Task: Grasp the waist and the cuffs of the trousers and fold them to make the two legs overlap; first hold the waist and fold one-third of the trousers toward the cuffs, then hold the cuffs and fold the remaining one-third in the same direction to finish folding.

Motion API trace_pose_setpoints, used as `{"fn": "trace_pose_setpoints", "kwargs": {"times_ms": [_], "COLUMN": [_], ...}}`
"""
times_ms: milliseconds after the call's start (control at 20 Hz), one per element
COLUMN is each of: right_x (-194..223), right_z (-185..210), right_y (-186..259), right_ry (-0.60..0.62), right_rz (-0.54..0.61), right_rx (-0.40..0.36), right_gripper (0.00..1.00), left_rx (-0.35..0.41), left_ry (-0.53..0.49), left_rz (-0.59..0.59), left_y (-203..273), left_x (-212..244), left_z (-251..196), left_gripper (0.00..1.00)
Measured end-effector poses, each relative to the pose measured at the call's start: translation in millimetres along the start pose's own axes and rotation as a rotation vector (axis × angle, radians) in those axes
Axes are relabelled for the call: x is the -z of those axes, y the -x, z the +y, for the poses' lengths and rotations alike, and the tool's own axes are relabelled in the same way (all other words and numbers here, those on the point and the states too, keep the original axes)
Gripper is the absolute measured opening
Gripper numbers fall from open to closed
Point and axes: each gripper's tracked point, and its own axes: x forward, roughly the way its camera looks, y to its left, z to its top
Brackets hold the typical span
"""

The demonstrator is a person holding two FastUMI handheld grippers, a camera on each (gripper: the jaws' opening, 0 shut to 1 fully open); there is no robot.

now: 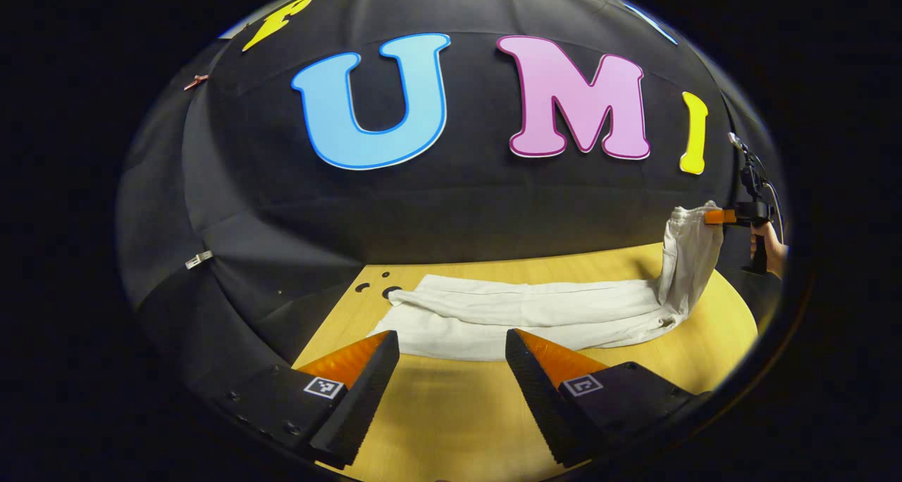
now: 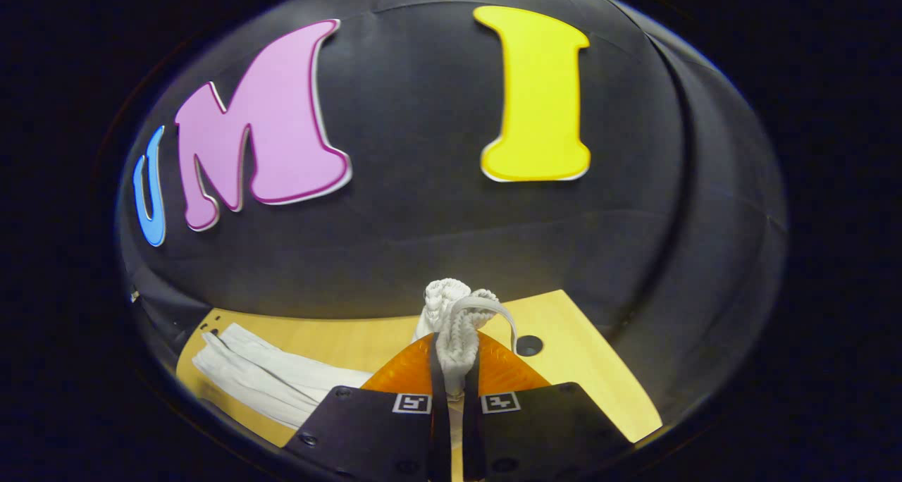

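White trousers (image 1: 535,313) lie stretched across the wooden table (image 1: 451,411), the legs overlapping, the cuffs at the left. Their waist (image 1: 694,246) is lifted off the table at the right, held by my right gripper (image 1: 715,216) in a person's hand. In the right gripper view my right gripper (image 2: 454,359) is shut on the bunched elastic waist (image 2: 454,313), and the legs (image 2: 261,380) trail away to the left. My left gripper (image 1: 451,344) hovers open just in front of the cuff end, nothing between its fingers.
The black cloth wall (image 1: 451,207) closes the table's far side. Small round holes (image 1: 373,288) mark the table near the cuffs, and another hole (image 2: 528,344) lies beyond the waist. Bare wood stretches in front of the trousers.
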Motion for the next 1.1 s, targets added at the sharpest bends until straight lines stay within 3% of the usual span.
{"fn": "trace_pose_setpoints", "kwargs": {"times_ms": [300,450,750,1000,1100], "right_x": [37,71,140,195,207], "right_z": [132,177,236,275,286], "right_y": [-14,-19,-23,-14,-8], "right_ry": [-0.028,-0.016,0.034,0.063,0.073], "right_rz": [-0.021,0.002,0.050,0.110,0.121], "right_rx": [-0.169,-0.221,-0.289,-0.360,-0.388], "right_gripper": [0.11,0.11,0.12,0.23,0.32], "left_rx": [-0.054,-0.062,-0.073,-0.089,-0.109], "left_ry": [0.052,0.086,0.164,0.165,0.158], "left_rz": [0.035,0.034,0.012,0.023,0.032], "left_y": [9,3,-58,-128,-158], "left_x": [34,45,59,76,81], "left_z": [42,54,75,100,112], "left_gripper": [0.97,0.97,0.98,0.98,0.98]}}
